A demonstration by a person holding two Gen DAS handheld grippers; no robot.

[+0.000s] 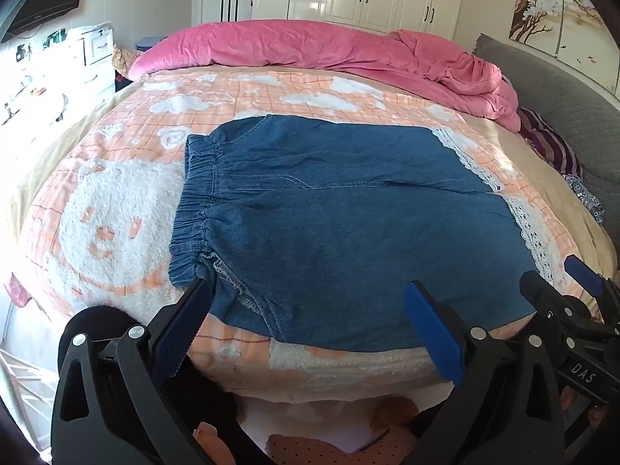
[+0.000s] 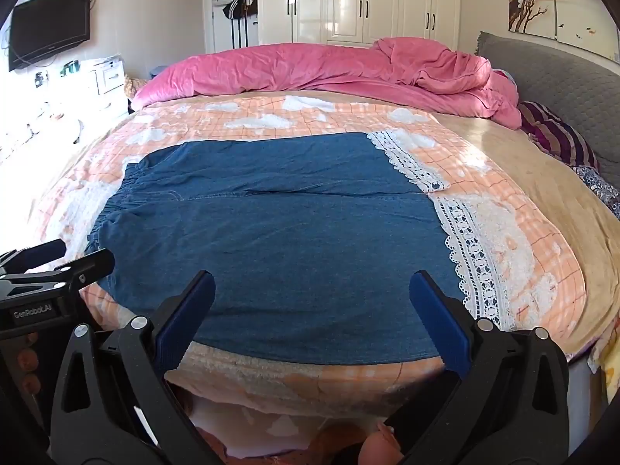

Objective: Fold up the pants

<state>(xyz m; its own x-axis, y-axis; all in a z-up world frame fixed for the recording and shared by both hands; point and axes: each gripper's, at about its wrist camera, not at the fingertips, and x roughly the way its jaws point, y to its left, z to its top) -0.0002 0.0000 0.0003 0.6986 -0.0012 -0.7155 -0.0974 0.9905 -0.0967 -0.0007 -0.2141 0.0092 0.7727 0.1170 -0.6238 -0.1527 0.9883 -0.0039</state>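
Blue denim pants (image 1: 329, 217) with white lace hems (image 1: 523, 221) lie flat on the bed, elastic waistband (image 1: 193, 201) to the left, legs to the right. They also show in the right wrist view (image 2: 279, 232), with the lace hems (image 2: 465, 248) at the right. My left gripper (image 1: 306, 290) is open and empty, just above the near edge by the waistband corner. My right gripper (image 2: 312, 283) is open and empty, over the near leg edge. The right gripper's fingers (image 1: 581, 275) show at the left view's right edge. The left gripper's fingers (image 2: 85, 263) show at the right view's left edge.
The pants rest on a peach and white bear-pattern blanket (image 1: 116, 232) on the bed. A rumpled pink duvet (image 1: 310, 46) lies along the far side. A grey headboard (image 2: 562, 85) and a striped pillow (image 2: 558, 135) are at right. White wardrobes (image 2: 368, 0) stand behind; a TV (image 2: 50, 27) hangs at left.
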